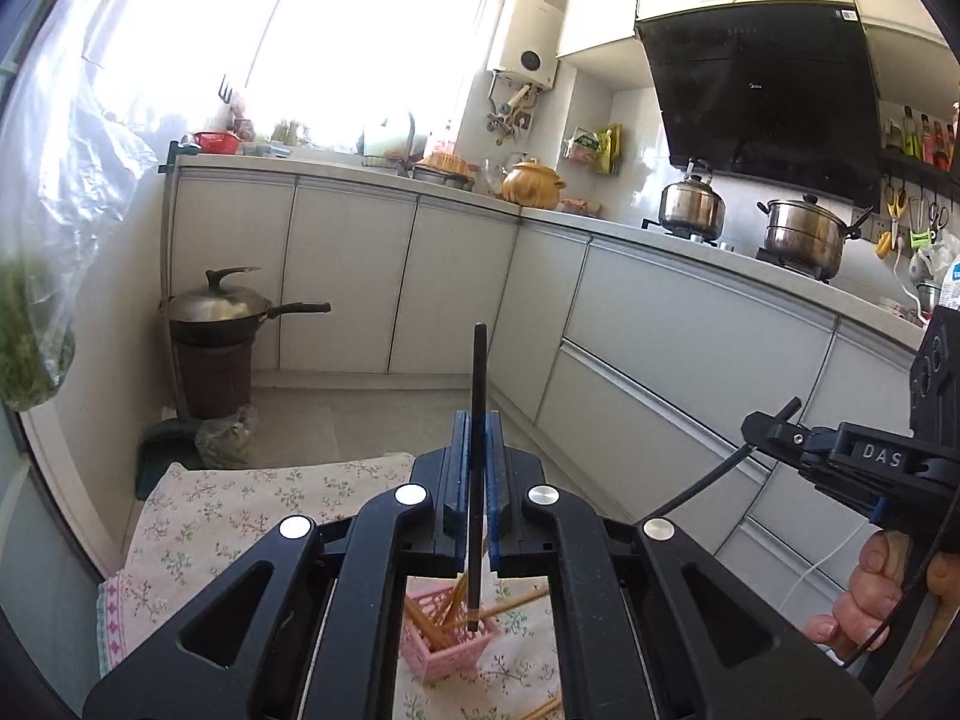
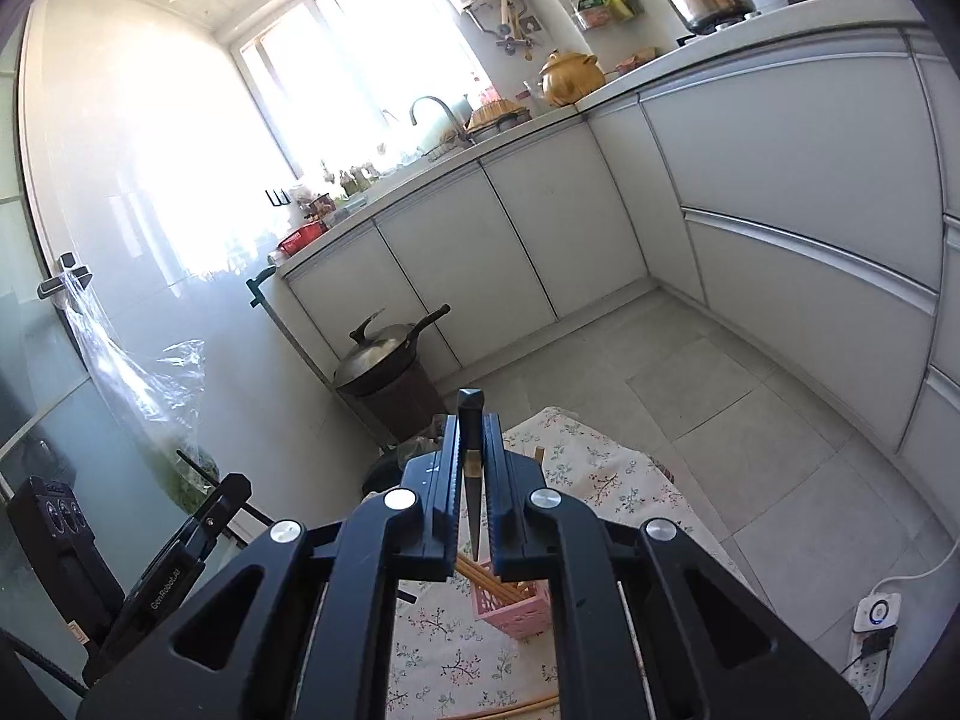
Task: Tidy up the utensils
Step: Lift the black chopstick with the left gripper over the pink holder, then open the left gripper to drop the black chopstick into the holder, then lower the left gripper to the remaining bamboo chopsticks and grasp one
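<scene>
A dark chopstick [image 1: 478, 420] is seen clamped upright in the left gripper [image 1: 478, 468], and a second dark chopstick [image 2: 472, 468] is pinched the same way in the right gripper [image 2: 472, 480], both held above the pink basket [image 1: 447, 642] where wooden chopsticks [image 1: 456, 597] already lean. A thin stick so narrowly gripped could pivot or slip, and the light basket might be tipped by a misjudged lowering. A floral cloth [image 1: 240, 516] is spread beneath, with grey floor tiles [image 2: 750, 420] and white kitchen cabinets [image 1: 690, 330] beyond.

A floral cloth [image 1: 198, 516] covers the surface, bearing a pink basket [image 1: 447, 651] (wooden chopsticks [image 1: 519, 599] alongside).
</scene>
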### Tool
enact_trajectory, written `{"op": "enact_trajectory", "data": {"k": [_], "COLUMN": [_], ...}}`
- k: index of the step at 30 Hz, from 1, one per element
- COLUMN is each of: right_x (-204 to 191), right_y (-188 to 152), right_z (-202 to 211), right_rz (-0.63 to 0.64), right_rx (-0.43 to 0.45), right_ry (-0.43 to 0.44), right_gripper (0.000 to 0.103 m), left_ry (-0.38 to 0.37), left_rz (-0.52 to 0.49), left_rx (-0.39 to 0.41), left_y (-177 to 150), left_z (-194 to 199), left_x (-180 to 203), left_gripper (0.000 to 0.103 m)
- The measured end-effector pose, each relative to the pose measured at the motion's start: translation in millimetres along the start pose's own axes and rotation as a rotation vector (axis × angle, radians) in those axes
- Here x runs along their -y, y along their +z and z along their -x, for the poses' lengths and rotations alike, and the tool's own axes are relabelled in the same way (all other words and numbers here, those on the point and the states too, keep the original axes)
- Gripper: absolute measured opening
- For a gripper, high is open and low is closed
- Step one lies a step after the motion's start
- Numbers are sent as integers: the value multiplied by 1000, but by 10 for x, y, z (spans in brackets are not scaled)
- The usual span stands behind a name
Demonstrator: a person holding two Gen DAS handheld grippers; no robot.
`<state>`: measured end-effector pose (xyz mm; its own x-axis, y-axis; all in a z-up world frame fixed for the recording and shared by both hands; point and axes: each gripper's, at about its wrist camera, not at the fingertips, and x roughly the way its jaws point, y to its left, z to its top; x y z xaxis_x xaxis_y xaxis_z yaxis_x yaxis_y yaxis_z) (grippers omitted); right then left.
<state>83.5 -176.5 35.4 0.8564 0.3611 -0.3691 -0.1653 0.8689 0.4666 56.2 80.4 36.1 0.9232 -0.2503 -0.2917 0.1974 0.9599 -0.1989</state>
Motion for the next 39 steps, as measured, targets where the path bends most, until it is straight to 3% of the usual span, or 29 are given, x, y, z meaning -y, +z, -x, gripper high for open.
{"op": "enact_trajectory", "data": {"k": [8, 12, 16, 20, 24, 32, 36, 39], "right_x": [104, 85, 83, 42, -62, -183, -122, -156], "right_y": [-30, -68, -130, -155, -214, -388, -562, -561], "right_z": [-375, -582, -711, -797, -883, -1236, -1485, -1443], "right_rz": [-2, 9, 7, 7, 27, 58, 47, 57], "right_rx": [-54, -90, -119, -130, -139, -204, -239, -216], "right_ry": [-31, -51, -61, -65, -69, -105, -108, -106], "right_gripper": [7, 7, 7, 7, 7, 7, 17, 19], "left_ry": [55, 77, 99, 118, 125, 144, 153, 145], "left_rz": [3, 60, 143, 166, 165, 160, 153, 146], "left_rx": [-87, -148, -99, -8, 34, 21, -10, -21], "left_y": [-331, -602, -551, -330, -205, -196, -251, -261], "left_z": [-628, -831, -627, -368, -219, -196, -243, -249], "left_x": [-64, -212, -408, -498, -520, -602, -629, -610], "left_gripper": [4, 6, 13, 32, 37, 45, 46, 46]}}
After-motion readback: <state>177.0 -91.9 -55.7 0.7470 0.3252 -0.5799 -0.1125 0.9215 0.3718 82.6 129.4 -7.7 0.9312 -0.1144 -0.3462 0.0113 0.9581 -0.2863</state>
